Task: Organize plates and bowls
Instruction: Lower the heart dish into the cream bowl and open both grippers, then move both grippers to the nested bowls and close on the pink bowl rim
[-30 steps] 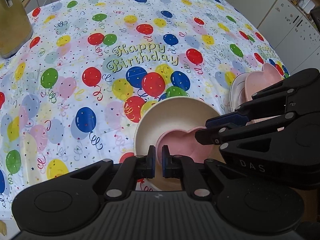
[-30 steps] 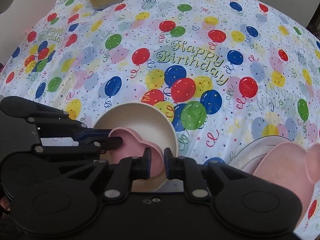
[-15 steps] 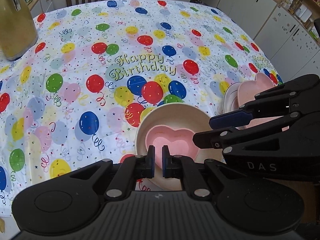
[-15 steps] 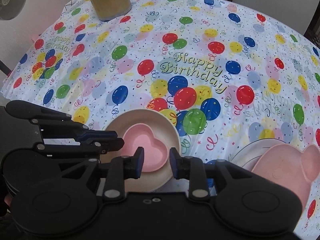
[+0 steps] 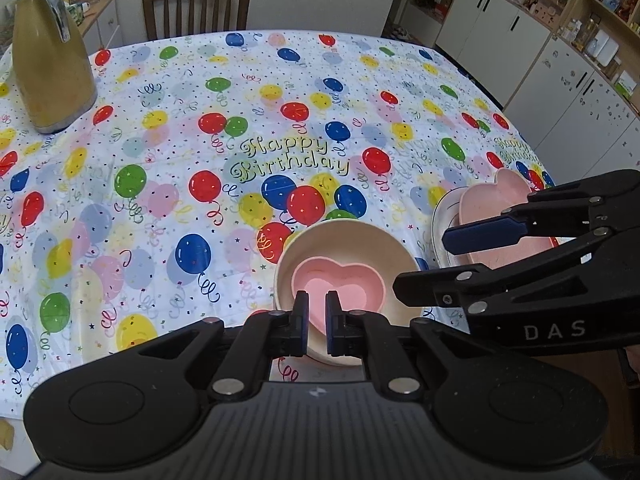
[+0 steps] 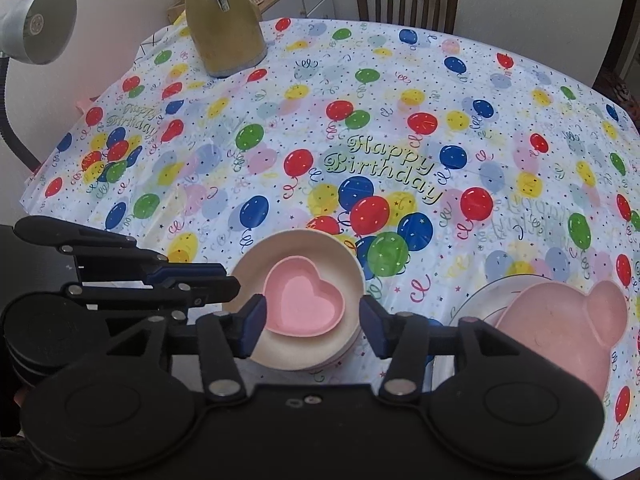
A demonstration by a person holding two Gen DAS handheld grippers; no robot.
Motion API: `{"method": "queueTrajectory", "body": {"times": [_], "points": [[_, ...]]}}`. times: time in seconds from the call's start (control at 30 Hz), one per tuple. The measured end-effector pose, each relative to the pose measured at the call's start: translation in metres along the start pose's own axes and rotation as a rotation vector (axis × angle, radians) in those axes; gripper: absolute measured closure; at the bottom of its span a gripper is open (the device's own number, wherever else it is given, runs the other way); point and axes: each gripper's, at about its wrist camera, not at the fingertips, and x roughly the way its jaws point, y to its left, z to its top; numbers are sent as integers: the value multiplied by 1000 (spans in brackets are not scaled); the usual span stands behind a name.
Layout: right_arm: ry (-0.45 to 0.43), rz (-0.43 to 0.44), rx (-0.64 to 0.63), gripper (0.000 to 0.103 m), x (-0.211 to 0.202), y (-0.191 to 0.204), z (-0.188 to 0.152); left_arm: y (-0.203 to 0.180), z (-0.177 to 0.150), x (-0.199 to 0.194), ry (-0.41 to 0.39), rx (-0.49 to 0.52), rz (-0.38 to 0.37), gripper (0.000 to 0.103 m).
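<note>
Your right gripper (image 6: 312, 326) hangs wide open and empty over the pink heart bowl (image 6: 304, 300), nested in the cream bowl (image 6: 298, 276) (left gripper (image 5: 316, 322) nearly closed, empty), so bowls look stacked; next, probably the plate pile (image 6: 560, 320).

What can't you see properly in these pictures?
- Left wrist view: the pink heart plate is partly hidden behind the right claw.
- Right wrist view: the white plate is mostly covered by that plate.
- Right wrist view: the lamp base is cut off.
</note>
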Motion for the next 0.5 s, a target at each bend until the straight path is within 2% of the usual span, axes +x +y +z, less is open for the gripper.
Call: {"method": "queueTrajectory", "body": {"times": [0.2, 0.3, 0.4, 0.47, 0.5], "points": [[-32, -15, 18, 40, -13, 2, -7, 0, -3, -12, -32, -6, -4, 90], [-42, -27, 27, 35, -19, 3, -10, 0, -5, -17, -46, -8, -4, 82], [-54, -47, 44, 27, -23, 2, -12, 1, -7, -21, -63, -12, -2, 71], [-61, -58, 54, 24, -26, 1, -13, 2, -8, -24, -73, -18, 9, 55], [-63, -63, 58, 23, -27, 0, -13, 4, -9, -24, -80, -23, 18, 50]]}}
